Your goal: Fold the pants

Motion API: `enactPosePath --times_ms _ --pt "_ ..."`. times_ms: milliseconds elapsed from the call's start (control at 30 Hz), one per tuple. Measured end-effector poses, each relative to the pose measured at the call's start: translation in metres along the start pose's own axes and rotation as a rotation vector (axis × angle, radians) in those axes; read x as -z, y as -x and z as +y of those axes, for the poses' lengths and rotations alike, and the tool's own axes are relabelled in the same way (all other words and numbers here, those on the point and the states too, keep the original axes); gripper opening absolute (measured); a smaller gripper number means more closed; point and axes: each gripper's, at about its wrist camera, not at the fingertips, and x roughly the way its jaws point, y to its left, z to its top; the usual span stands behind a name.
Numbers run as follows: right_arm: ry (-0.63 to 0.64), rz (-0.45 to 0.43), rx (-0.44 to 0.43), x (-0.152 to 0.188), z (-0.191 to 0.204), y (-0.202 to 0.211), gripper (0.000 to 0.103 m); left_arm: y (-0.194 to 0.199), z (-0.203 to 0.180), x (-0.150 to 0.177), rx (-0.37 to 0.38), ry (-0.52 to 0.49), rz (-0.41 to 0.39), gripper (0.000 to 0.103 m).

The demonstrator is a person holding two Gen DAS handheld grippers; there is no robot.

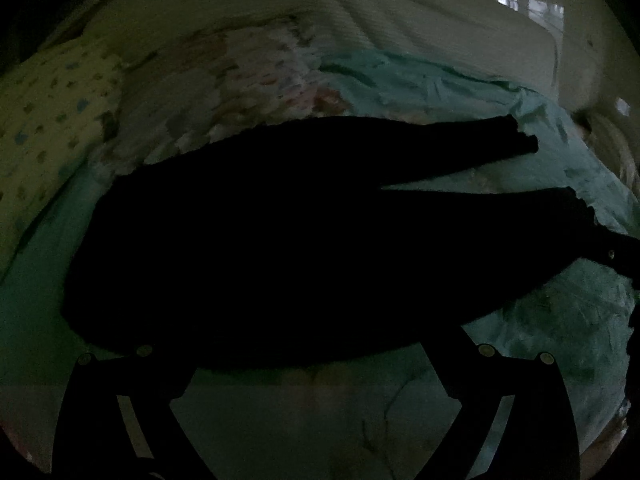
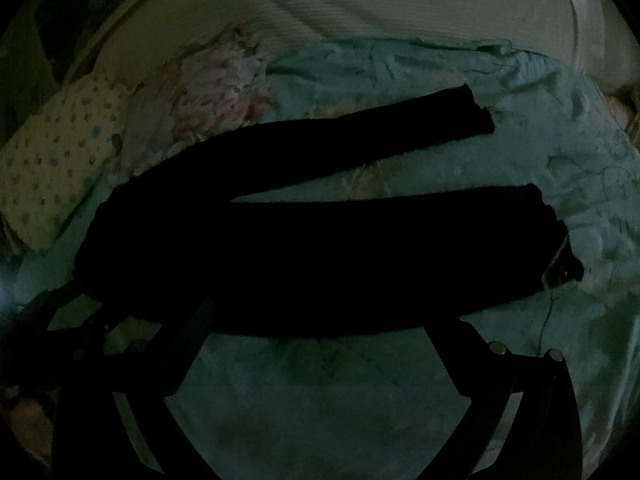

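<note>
Lying flat across a bed's teal sheet (image 2: 500, 168), a pair of black pants (image 2: 320, 264) spreads unfolded in dim light, its waist end toward a spotted pale-yellow pillow (image 2: 60, 160) and its two legs parted in a narrow V, cuffs pointing away from that pillow. A crumpled floral cloth (image 2: 216, 88) sits just beside the pillow, touching the upper leg near the hip. Behind the pants a ribbed pale headboard or wall (image 2: 360, 4) rises; the dark makes it hard to tell which.

In the left wrist view, the left claw (image 1: 316, 344) hangs over the near edge of the pants (image 1: 260, 240), fingers spread wide and holding nothing; their tips merge with the black fabric, so contact cannot be told. The pillow (image 1: 48, 132) lies off to the waist side, the sheet (image 1: 440, 84) beyond the far leg.

In the right wrist view, the right claw (image 2: 320, 328) is likewise wide apart and empty at the near leg's lower edge, tips lost against the dark cloth.
</note>
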Motion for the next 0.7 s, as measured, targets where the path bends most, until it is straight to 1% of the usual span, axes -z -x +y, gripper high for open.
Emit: enactPosePath --times_ms 67,233,300,433,633,700 --pt "-0.002 -0.004 0.002 -0.009 -0.006 0.000 0.102 -0.005 0.001 -0.009 0.011 -0.015 0.000 0.097" --pt "0.012 0.001 0.021 -0.037 -0.020 -0.007 0.102 -0.019 0.001 -0.041 0.005 -0.085 -0.016 0.097" --pt "0.014 0.002 0.045 -0.050 -0.028 -0.012 0.102 -0.028 0.000 -0.058 0.008 -0.114 -0.020 0.097" --pt "0.024 0.004 0.064 -0.077 -0.045 -0.024 0.102 -0.045 0.002 -0.089 0.017 -0.154 -0.022 0.097" --pt "0.011 0.016 0.071 -0.117 -0.073 -0.047 0.102 -0.087 -0.004 -0.134 0.043 -0.218 -0.006 0.097" --pt "-0.002 0.025 0.071 -0.131 -0.083 -0.057 0.102 -0.100 -0.008 -0.143 0.053 -0.240 0.009 0.097"
